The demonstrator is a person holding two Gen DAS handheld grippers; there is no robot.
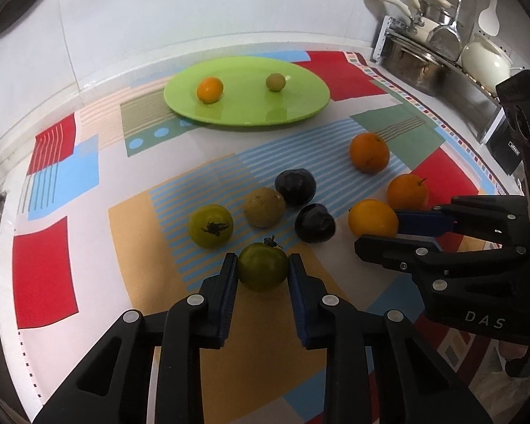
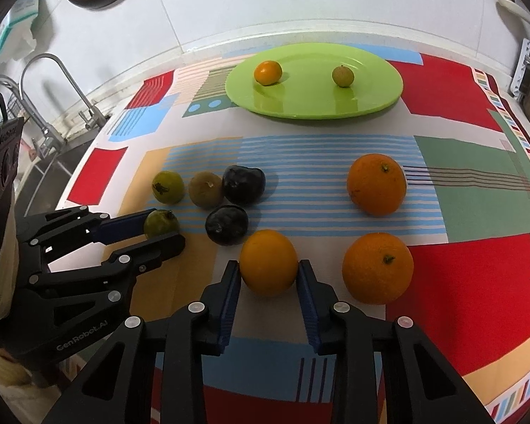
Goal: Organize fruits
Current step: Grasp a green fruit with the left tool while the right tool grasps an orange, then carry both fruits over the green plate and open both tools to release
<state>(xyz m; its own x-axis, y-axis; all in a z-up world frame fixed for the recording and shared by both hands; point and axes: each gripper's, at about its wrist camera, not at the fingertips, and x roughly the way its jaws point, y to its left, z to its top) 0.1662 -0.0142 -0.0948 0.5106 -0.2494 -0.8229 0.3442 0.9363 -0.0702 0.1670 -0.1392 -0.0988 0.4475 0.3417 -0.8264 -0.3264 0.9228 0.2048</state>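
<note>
From the left wrist we see the left gripper (image 1: 263, 265) with its jaws closed against a green tomato (image 1: 262, 270) on the tablecloth (image 1: 53, 254), its stem pointing away from us; being round, it has no clear long axis. The right gripper (image 1: 380, 233) reaches in sideways, and its grip on the orange (image 1: 372, 222) is hard to judge here. From the right wrist the same jaws press both sides of that orange (image 2: 268, 262). Only this view shows the tap (image 2: 53, 81). The green plate (image 2: 371, 99) holds two small fruits.
</note>
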